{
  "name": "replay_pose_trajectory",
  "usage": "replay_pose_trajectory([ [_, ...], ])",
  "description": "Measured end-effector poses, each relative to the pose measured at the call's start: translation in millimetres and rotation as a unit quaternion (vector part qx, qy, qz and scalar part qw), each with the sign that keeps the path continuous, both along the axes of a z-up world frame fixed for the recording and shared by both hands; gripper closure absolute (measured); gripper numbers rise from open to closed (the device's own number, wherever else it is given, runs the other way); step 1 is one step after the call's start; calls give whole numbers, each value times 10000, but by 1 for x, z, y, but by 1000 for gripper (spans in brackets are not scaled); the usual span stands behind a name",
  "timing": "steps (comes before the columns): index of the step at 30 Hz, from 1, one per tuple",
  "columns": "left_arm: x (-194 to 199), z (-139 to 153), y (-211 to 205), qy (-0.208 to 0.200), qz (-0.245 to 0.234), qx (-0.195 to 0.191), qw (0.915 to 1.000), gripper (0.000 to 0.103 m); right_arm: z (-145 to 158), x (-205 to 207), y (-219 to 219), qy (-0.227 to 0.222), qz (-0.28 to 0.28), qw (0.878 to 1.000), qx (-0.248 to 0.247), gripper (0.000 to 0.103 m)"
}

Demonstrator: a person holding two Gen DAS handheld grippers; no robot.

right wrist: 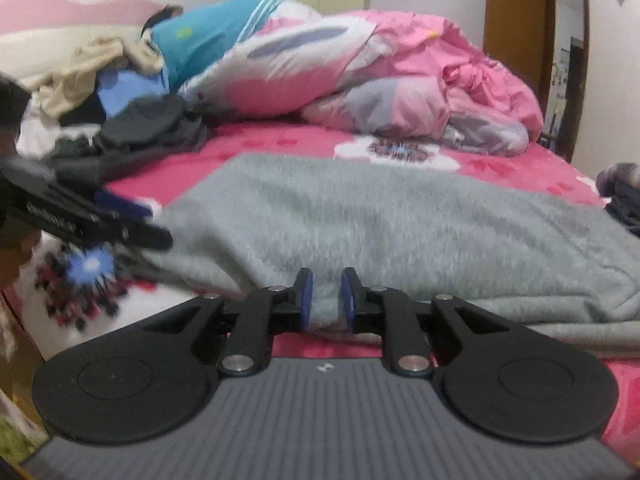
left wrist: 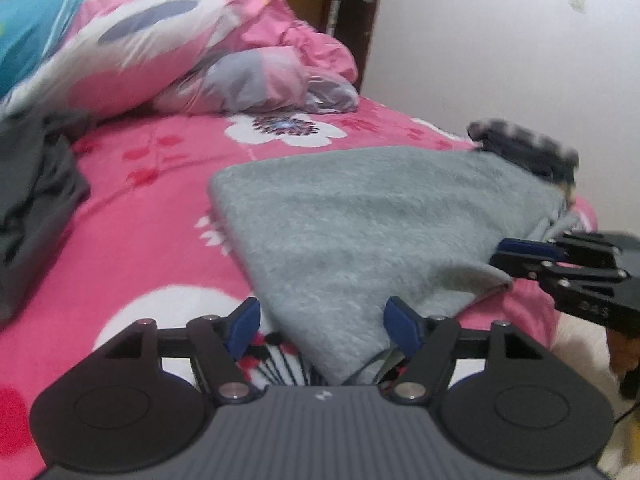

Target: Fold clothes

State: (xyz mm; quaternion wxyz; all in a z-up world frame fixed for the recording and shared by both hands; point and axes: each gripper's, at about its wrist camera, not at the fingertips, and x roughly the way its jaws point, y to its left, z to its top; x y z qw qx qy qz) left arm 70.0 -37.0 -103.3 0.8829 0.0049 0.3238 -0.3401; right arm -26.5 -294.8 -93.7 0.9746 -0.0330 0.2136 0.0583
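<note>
A fluffy grey garment (left wrist: 360,220) lies folded flat on the pink flowered bed (left wrist: 160,200). My left gripper (left wrist: 322,328) stands open at its near corner; the corner lies between the wide-apart blue pads (left wrist: 244,328), and I cannot tell whether it brushes the right-hand one. In the right wrist view the grey garment (right wrist: 400,220) spreads ahead, and my right gripper (right wrist: 327,300) straddles a fold of its near edge with the jaws slightly apart; the fold fills the gap loosely. The other view shows each tool: right gripper (left wrist: 500,254) at the garment's right edge, left gripper (right wrist: 140,220) at the left.
A bunched pink duvet (left wrist: 180,48) lies across the far side of the bed. Dark clothes (left wrist: 32,208) are heaped at the left, beside a pile of mixed garments (right wrist: 100,80). A dark striped garment (left wrist: 528,148) sits at the bed's right edge by the white wall.
</note>
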Motion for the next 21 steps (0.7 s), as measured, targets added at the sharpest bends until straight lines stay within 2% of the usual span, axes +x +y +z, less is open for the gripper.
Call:
replay_pose_trajectory([
  [1,0,2,5,63,65,-97,9999,33,4,-2,0,-54,-84,9999,83,67],
  [2,1,3,9,112,132,-185,9997,33,8,-5,0,-88,-172,9997,178,56],
  [3,0,5,14,138,196,-262,9994,32,12,-7,0,-118,-248,9992,284,53],
  [7,-5,12,33,229,435,-536,9974,27,24,-10,-8,4,-372,9922,1192,51],
  [8,-6,13,37,272,479,-585,9968,26,28,-11,-9,-8,-404,9884,1463,47],
  [10,-9,15,44,340,570,-663,9956,25,35,-13,-9,-87,-525,9819,1820,34],
  [11,-9,16,47,360,617,-686,9951,23,39,-13,-9,-128,-586,9790,1949,25],
  [12,-10,16,50,380,664,-709,9945,20,43,-13,-8,-147,-615,9777,2004,17],
  [17,-14,16,60,412,877,-774,9923,14,57,-8,10,17,-472,9804,1911,1],
  [21,-16,16,68,449,1001,-858,9903,10,62,-9,28,-29,-565,9855,1597,1],
])
